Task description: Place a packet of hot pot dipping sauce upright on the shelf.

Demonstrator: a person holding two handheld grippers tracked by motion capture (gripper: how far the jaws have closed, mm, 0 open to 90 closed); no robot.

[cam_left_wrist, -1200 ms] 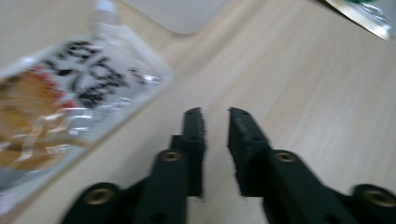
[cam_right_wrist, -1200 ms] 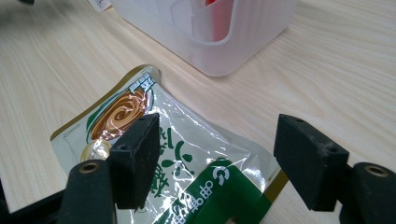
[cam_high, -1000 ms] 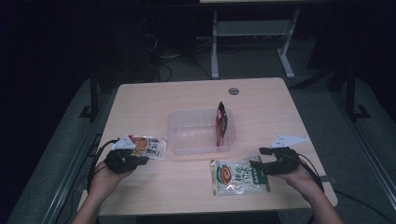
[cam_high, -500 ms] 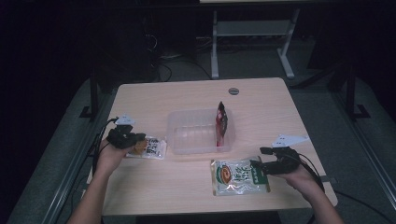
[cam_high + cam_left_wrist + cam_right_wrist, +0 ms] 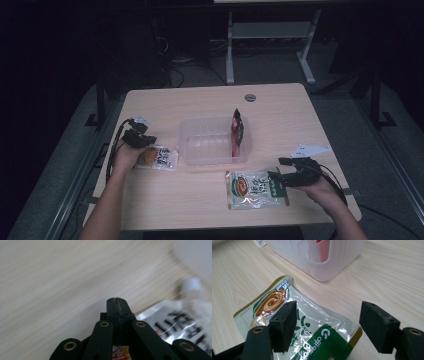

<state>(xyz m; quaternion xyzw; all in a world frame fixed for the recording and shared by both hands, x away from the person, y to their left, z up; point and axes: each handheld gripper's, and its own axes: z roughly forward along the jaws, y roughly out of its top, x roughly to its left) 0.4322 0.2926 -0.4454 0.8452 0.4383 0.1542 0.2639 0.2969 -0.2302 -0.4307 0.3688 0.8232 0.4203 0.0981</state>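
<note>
Looking along my left tool (image 5: 116, 305), I see its two black jaws pressed flat together with nothing between the tips, hovering over pale wood grain. A white snack packet (image 5: 180, 323) with bold black print lies just beside the jaws at about four o'clock, partly under the linkage. From the high view, that left tool (image 5: 136, 137) sits at the nine o'clock side of the surface (image 5: 210, 210), and the packet (image 5: 157, 157) lies at its five o'clock, under my hand (image 5: 127, 156).

My right tool (image 5: 334, 322) stands wide open, jaws well apart. Its left jaw hangs over a green and white noodle packet (image 5: 304, 327) with a brown swirl printed at the far end; the right jaw hangs over bare wood just past the packet's edge. I cannot tell whether either jaw touches anything. From the high view, the right tool (image 5: 290, 175) is at the four o'clock side of the surface, with the noodle packet (image 5: 255, 189) lying flat just at its nine o'clock.

A clear plastic bin (image 5: 212, 142) sits near the middle of the surface, between the two packets and at about eleven o'clock from the right tool. A red pouch (image 5: 237, 131) stands upright inside it against the bin's three o'clock wall.
</note>
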